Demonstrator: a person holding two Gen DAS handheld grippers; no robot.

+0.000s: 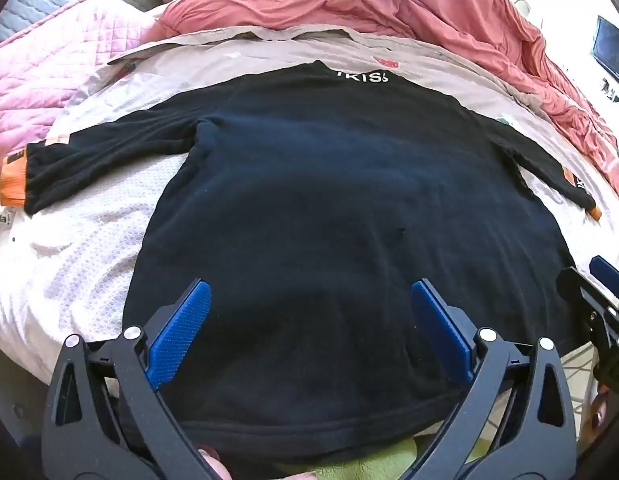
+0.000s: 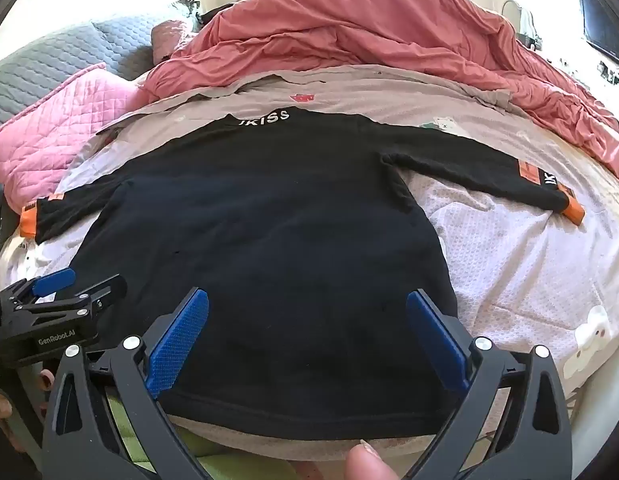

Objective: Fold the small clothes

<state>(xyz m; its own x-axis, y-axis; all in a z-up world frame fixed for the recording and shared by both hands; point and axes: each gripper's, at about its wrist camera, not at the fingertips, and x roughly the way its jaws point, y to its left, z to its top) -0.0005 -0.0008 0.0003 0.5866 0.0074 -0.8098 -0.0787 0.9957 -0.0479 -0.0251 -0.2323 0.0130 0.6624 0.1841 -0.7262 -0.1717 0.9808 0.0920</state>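
Observation:
A small black long-sleeved top (image 1: 329,200) (image 2: 269,240) lies spread flat on the bed, back up, with white lettering at the collar and orange cuffs (image 1: 13,178) (image 2: 571,208) at the sleeve ends. Both sleeves stretch out sideways. My left gripper (image 1: 309,296) hovers open over the hem's left part, blue pads wide apart with only the flat cloth below them. My right gripper (image 2: 307,304) is open too, over the hem's right part, nothing pinched. Each gripper shows at the edge of the other's view, the right gripper (image 1: 601,292) and the left gripper (image 2: 73,286).
The top rests on a pale patterned sheet (image 2: 529,280) over a beige cover. A rumpled salmon duvet (image 2: 369,32) piles up behind it. A pink quilted pillow (image 1: 49,64) and a grey one lie at the far left. A fingertip (image 2: 365,464) shows at the bottom edge.

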